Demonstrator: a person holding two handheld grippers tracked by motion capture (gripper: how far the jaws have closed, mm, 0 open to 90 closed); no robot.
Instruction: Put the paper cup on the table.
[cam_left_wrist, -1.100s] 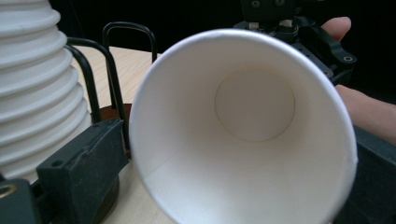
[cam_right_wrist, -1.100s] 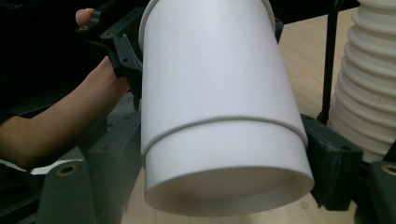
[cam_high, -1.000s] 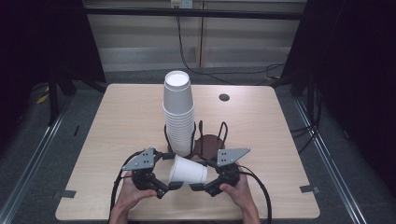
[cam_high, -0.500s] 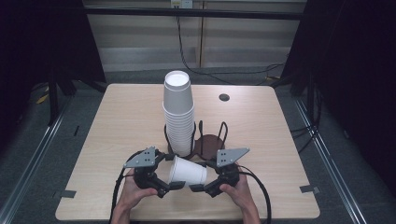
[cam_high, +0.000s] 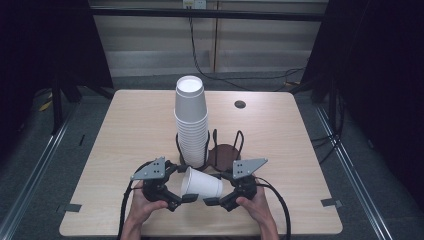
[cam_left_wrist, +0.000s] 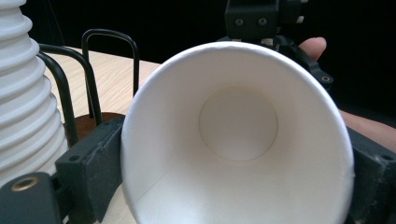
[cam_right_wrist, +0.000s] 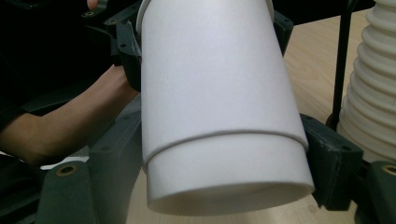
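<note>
- Pale wood tabletop (cam_high: 125, 130) with dark floor and black curtains around it; near its front edge a single white paper cup (cam_high: 201, 184) is held off the wood between the two claws.
- Seen from the high view, the cup lies on its side, long axis running across the tabletop from left to right: its wide open mouth faces the left claw (cam_high: 181, 200), its narrow base points to the right claw (cam_high: 214, 201).
- The left gripper view looks straight into the cup's mouth (cam_left_wrist: 238, 140), down to the round bottom; the left claw's black jaws sit against the rim on either side, closed on the mouth end.
- In the right gripper view the cup body (cam_right_wrist: 219, 102) comes towards the camera base first, and a second rim line shows near the base, as if two cups were nested; I cannot tell for sure.
- The right claw's jaws flank that base end at a narrow setting, pads against the cup wall, so both claws hold the same cup.
- Just behind the cup stands a black wire holder (cam_high: 225, 145) on a brown round base, with a tall stack of white cups (cam_high: 191, 120) in it.
- A small dark hole (cam_high: 240, 104) sits in the tabletop far back on the right.
</note>
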